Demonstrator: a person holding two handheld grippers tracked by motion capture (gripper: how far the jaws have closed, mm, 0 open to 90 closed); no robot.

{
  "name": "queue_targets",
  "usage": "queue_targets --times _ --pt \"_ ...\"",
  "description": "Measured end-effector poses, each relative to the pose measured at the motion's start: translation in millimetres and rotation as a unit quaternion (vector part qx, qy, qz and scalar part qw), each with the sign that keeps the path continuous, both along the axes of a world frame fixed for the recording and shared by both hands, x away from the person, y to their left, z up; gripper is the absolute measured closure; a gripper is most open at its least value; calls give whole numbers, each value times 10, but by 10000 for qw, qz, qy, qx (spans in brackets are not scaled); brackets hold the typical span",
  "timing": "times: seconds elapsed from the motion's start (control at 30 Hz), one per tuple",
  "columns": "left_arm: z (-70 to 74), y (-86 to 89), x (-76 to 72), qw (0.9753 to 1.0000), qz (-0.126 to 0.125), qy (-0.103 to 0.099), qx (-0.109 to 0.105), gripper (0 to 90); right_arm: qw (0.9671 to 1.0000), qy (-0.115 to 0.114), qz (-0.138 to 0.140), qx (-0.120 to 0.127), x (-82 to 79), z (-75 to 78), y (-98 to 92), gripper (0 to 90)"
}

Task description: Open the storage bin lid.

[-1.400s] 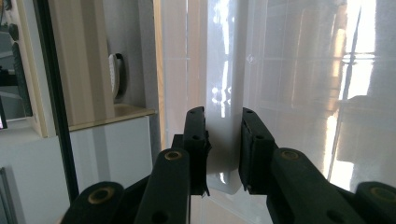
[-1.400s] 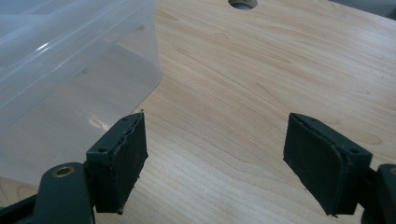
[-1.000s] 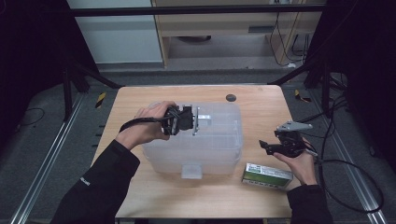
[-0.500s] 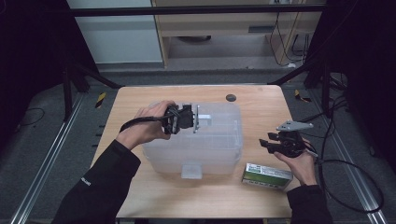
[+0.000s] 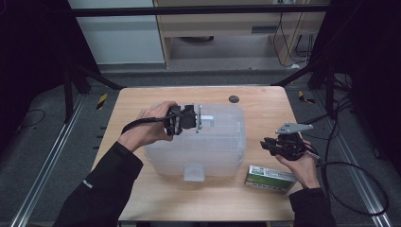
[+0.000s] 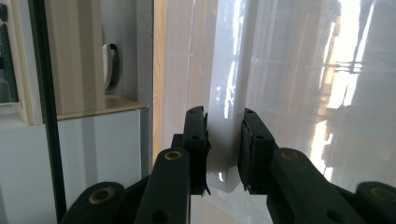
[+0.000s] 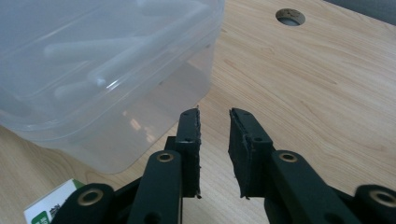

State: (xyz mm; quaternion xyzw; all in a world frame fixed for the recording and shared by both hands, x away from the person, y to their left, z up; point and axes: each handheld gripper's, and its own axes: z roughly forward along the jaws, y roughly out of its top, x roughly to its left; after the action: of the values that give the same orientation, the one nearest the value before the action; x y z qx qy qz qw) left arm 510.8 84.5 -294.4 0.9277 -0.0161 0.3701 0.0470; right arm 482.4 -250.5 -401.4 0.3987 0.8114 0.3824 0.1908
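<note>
High view: one tub (image 5: 208, 146), one carton (image 5: 270, 177).

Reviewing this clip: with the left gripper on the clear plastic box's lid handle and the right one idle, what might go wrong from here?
1. The left gripper pinches only the thin white handle of the translucent plastic storage box; a pull may slip off it.
2. The front latch looks shut, so lifting could drag the whole box instead of opening it.
3. The small green-and-white carton lies close beside the box; a sliding box might push it. The right gripper holds nothing to steady anything.
</note>
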Motion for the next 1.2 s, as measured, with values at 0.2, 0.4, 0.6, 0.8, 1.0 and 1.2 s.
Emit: queue_targets --times 0.2,0.4,0.6,0.8,1.0,1.2 --pt "12 -5 2 10000 40 -19 16 745 10000 -26 -7 77 -18 34 1 844" --pt "31 -11 17 10000 71 -19 -3 743 9999 -10 -18 164 -30 47 10 900" --pt "46 -10 33 9999 100 -48 -17 741 9998 -49 46 185 -47 74 50 900" --pt "64 -5 47 9999 133 -53 -46 738 9997 -39 120 220 -58 88 88 900" --pt "75 0 68 9998 138 -58 -117 736 9995 -43 171 255 -66 98 105 900" --pt "103 -1 89 9997 189 -63 -110 733 9994 -38 219 276 -73 103 124 900"
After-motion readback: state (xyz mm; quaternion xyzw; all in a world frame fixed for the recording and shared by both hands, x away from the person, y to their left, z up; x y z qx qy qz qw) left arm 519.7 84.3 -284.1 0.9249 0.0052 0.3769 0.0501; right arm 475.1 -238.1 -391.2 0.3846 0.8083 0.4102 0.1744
